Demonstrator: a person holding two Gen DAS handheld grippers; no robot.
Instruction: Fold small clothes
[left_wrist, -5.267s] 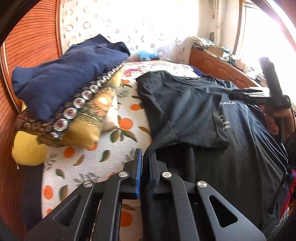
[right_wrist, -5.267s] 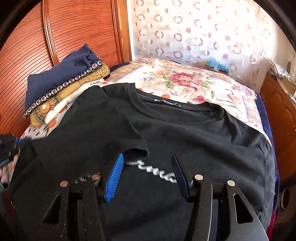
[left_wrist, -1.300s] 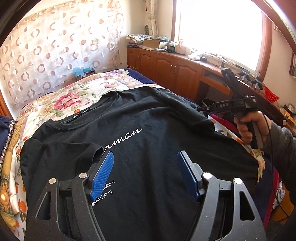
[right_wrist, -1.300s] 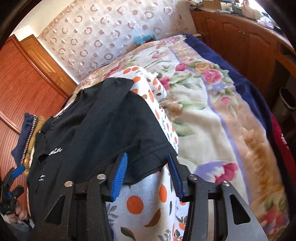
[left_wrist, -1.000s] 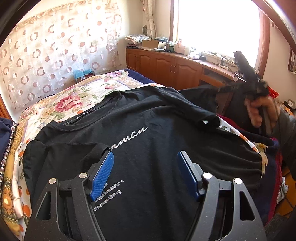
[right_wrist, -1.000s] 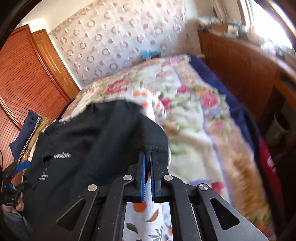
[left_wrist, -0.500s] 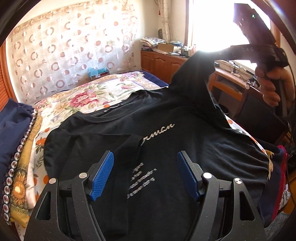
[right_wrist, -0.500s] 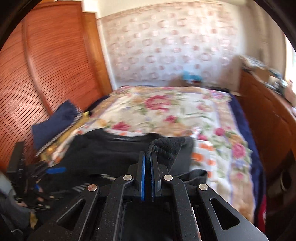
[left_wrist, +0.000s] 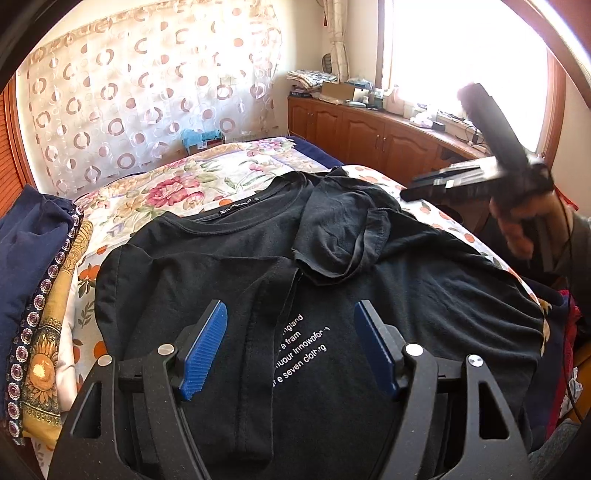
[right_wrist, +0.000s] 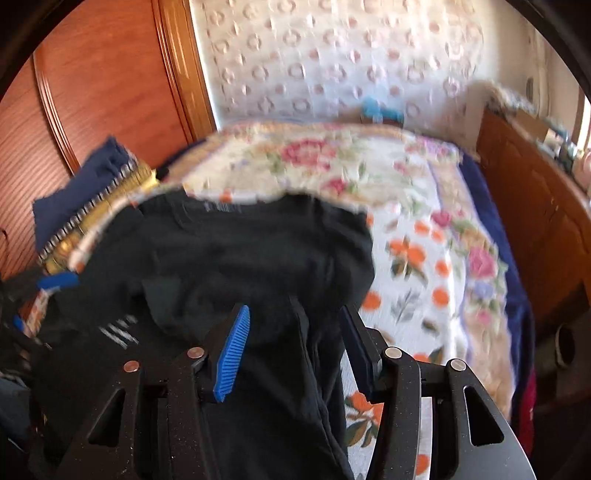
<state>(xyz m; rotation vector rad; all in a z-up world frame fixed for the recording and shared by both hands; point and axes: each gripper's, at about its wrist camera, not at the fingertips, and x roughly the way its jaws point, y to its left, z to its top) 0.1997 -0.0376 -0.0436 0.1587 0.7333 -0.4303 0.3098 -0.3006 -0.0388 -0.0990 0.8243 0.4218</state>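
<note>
Black T-shirt (left_wrist: 229, 266) is lying on the floral bed (left_wrist: 177, 184), both sleeves folded over its chest. Only the left wrist view is showing white print reading "seven clothing" below the collar; the right wrist view is blurring it. Left hand-held gripper (left_wrist: 290, 349) is hovering spread above the shirt. Right hand-held gripper (right_wrist: 295, 347) has just been opening, jaws apart, fabric lying loose between them.

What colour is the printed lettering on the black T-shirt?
White lettering on the T-shirt; clearest in the left wrist view.
</note>
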